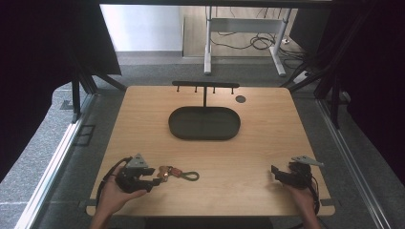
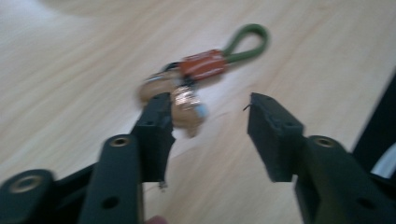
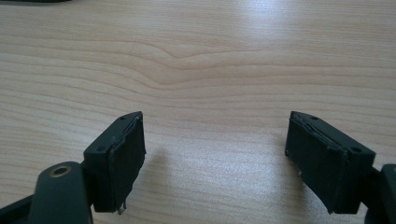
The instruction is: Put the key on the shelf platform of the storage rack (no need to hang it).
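Keychain (image 1: 177, 174) lies low and left of centre in the high view, just beside the left gripper (image 1: 154, 177); right gripper (image 1: 277, 172) sits lower right. Left gripper view: keychain (image 2: 196, 79) upper centre, jaws apart, gripping nothing. Right gripper view: jaws wide, empty, over table (image 3: 210, 70).

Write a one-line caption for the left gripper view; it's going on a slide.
Left hand-held gripper, jaws open, reaches a keychain with an orange tag and green loop lying on the wooden table.

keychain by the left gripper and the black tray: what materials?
Keychain: green loop looks like woven cord, orange sleeve matte, maybe plastic or leather; the shiny coppery rings look metal, though blurred. Tray: uniform matte black, smooth rounded rim, likely plastic or coated metal. Table: light wood-grain, probably laminate.
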`<state>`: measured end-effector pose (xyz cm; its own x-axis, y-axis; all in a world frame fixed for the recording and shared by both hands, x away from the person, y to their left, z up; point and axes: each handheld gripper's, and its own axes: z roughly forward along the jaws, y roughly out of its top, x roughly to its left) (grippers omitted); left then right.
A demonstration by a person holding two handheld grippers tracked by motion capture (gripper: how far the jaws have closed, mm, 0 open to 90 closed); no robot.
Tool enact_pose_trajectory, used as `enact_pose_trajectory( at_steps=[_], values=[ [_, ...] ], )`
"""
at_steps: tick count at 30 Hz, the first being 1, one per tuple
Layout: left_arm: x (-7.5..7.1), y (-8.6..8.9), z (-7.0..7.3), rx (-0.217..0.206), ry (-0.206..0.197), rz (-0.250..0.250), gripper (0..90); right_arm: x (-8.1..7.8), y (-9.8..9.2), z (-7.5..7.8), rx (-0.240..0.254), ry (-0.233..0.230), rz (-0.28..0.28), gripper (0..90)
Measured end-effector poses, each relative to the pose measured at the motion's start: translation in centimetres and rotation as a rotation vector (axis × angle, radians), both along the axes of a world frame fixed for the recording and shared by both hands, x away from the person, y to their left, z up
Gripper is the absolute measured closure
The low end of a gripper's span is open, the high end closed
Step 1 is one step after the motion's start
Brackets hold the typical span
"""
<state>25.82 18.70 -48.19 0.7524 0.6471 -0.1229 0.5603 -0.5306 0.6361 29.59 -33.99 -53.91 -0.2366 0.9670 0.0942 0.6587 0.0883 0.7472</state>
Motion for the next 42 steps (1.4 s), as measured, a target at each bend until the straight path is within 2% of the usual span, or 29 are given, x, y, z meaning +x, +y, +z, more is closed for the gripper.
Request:
enact_pose_trajectory(
  at_steps=[1,2,4,6,7,8,12,14,15,17,20,23,29,33,35,39,42],
  values=[
    [0.0,0.0,0.0,0.000,0.000,0.000,59.4,0.0,0.0,0.0,0.000,0.000,0.000,20.8],
    [0.1,-1.3,-0.2,0.000,0.013,-0.035,64.5,0.0,0.1,0.0,-0.003,0.000,0.001,21.3],
    [0.5,-2.7,-0.4,0.004,0.031,-0.081,72.5,0.0,0.1,0.0,-0.012,-0.002,0.007,21.3],
    [0.8,-3.8,-0.5,0.012,0.037,-0.099,81.0,0.0,0.2,0.0,-0.013,-0.001,0.010,21.3],
    [0.8,-3.8,-0.5,0.012,0.037,-0.099,83.8,0.0,0.2,0.0,-0.013,-0.001,0.010,21.3],
    [1.1,-5.0,-0.7,0.022,0.043,-0.119,86.3,0.0,0.1,0.0,-0.011,-0.001,0.009,21.7],
    [1.3,-7.2,-1.1,0.044,0.063,-0.180,89.5,0.0,0.2,0.0,-0.016,-0.001,0.005,22.2],
    [1.2,-7.5,-1.2,0.046,0.067,-0.185,89.7,0.0,0.2,0.0,-0.021,-0.001,0.005,22.2],
    [1.3,-8.3,-1.4,0.060,0.075,-0.206,89.8,0.0,0.3,0.0,-0.031,-0.002,0.007,22.2],
    [1.5,-8.9,-1.7,0.061,0.075,-0.210,89.9,0.0,0.4,0.0,-0.035,-0.001,0.006,22.2],
    [2.2,-9.6,-2.2,0.088,0.079,-0.210,89.9,0.0,0.4,0.0,-0.040,-0.003,0.010,22.2],
    [2.7,-10.1,-2.6,0.091,0.087,-0.208,89.9,0.0,0.5,0.0,-0.047,-0.002,0.008,22.3],
    [3.5,-10.7,-3.3,0.091,0.089,-0.198,89.9,0.0,0.9,-0.1,-0.095,-0.004,0.010,21.7],
    [4.0,-11.0,-3.7,0.103,0.088,-0.196,89.8,0.0,0.9,-0.1,-0.093,-0.004,0.012,21.7],
    [4.7,-11.1,-3.7,0.095,0.080,-0.177,89.8,0.0,0.9,-0.1,-0.096,-0.005,0.010,21.7],
    [5.8,-11.1,-3.8,0.093,0.072,-0.176,89.9,-0.1,0.9,-0.1,-0.097,-0.005,0.012,21.8],
    [6.5,-11.1,-3.8,0.111,0.055,-0.162,89.9,-0.2,0.9,-0.1,-0.101,-0.006,0.011,21.9]
  ],
)
